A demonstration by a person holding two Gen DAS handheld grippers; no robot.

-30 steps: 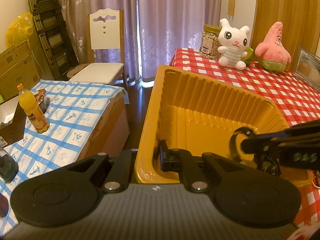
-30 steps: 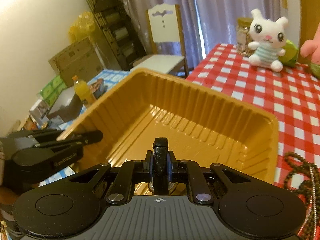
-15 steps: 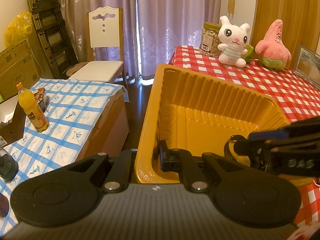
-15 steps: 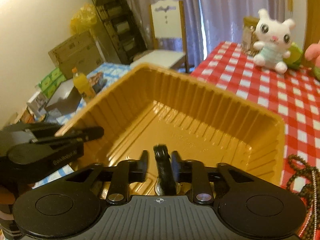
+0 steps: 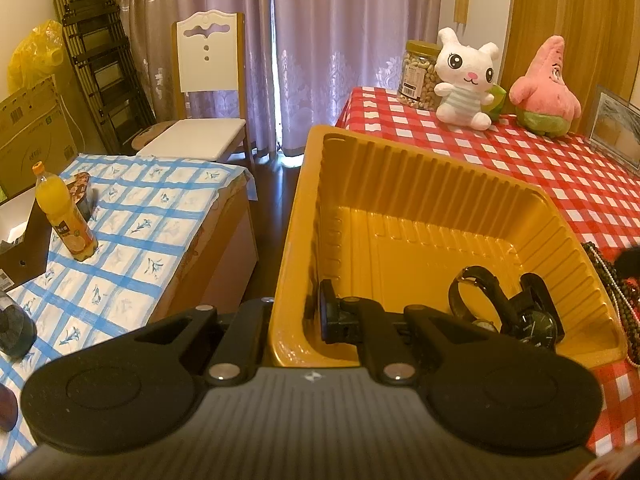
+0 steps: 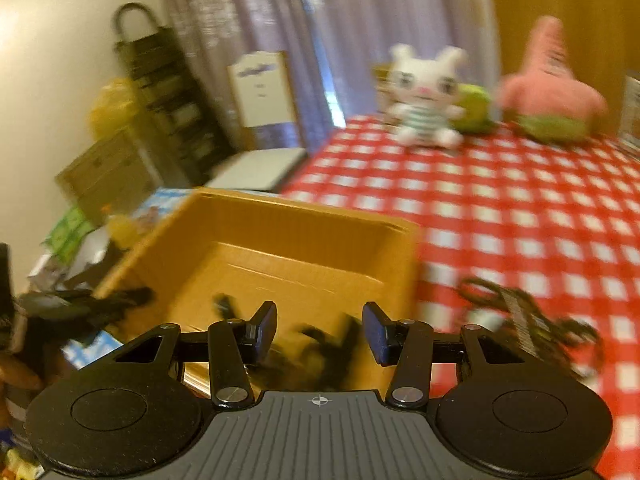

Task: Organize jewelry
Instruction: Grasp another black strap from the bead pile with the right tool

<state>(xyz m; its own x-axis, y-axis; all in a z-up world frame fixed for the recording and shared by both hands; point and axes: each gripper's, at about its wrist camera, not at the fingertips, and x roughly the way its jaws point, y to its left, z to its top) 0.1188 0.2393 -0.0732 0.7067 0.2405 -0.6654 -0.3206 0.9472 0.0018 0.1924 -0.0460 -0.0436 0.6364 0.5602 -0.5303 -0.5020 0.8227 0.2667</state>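
Observation:
A yellow plastic tray (image 5: 420, 200) sits at the left edge of the red-checked table (image 5: 560, 168). My left gripper (image 5: 296, 312) is shut on the tray's near left wall, one finger inside and one outside. Two black watches (image 5: 476, 296) (image 5: 536, 316) lie in the tray's near right corner. Bead necklaces (image 5: 608, 276) lie on the cloth just right of the tray. The right wrist view is blurred by motion. In it my right gripper (image 6: 320, 326) hangs over the tray's (image 6: 280, 240) near edge. Its jaws are opening with nothing between the pads. The watches (image 6: 320, 352) show as dark smears below, and the beads (image 6: 528, 320) lie to the right.
A white rabbit plush (image 5: 464, 80), a pink star plush (image 5: 544, 88), a jar of nuts (image 5: 420, 76) and a picture frame (image 5: 616, 128) stand at the table's back. Left of the table is a low blue-checked table (image 5: 132, 240) with an orange bottle (image 5: 64, 212), and a chair (image 5: 204, 92) behind.
My right gripper opened and let go of the black watch, which now lies in the tray. It then drew back to the right, out of the left wrist view. The left gripper kept still.

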